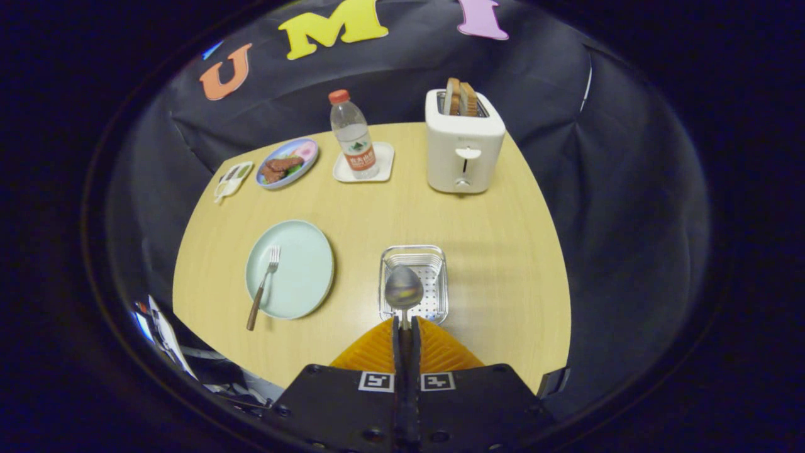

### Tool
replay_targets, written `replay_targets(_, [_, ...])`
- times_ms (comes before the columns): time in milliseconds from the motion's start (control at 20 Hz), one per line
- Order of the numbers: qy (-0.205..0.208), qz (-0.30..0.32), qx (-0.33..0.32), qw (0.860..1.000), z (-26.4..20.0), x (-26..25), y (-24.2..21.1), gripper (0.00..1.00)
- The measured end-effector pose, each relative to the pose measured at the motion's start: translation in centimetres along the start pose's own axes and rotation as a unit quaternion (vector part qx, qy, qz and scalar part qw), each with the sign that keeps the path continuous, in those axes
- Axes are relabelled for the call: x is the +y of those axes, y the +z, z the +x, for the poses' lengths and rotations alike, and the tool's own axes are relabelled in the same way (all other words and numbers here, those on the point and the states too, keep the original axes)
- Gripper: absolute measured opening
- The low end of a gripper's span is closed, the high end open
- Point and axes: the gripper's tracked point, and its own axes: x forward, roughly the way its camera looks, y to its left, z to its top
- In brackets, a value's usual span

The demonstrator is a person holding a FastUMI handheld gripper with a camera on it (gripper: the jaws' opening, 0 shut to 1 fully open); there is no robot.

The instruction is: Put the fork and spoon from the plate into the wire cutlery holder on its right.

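Fork (263, 287) lies on the plate (303, 277), left of the fingers, handle overhanging the near rim. Fingers of the gripper (406, 327) are closed on the spoon (403, 290), bowl pointing ahead over the wire cutlery holder (413, 281), so likely a straight drop.

The spoon (404, 290) is clamped by its handle between the closed fingers of the gripper (405, 327), its bowl held over, and apparently above, the wire cutlery holder (413, 281), while the fork (265, 284) is left on the pale plate (290, 269) beside it on the wooden table (497, 251).
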Motion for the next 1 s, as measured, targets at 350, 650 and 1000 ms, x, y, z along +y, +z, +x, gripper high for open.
replay_targets(350, [-0.01,0.036,0.048,0.998,2.2,-0.1,0.3,0.03])
replay_targets(650, [-0.024,0.05,0.03,0.998,2.3,-0.8,0.8,0.05])
replay_targets(1000, [-0.014,0.051,-0.01,0.999,0.8,-0.2,1.0,0.25])
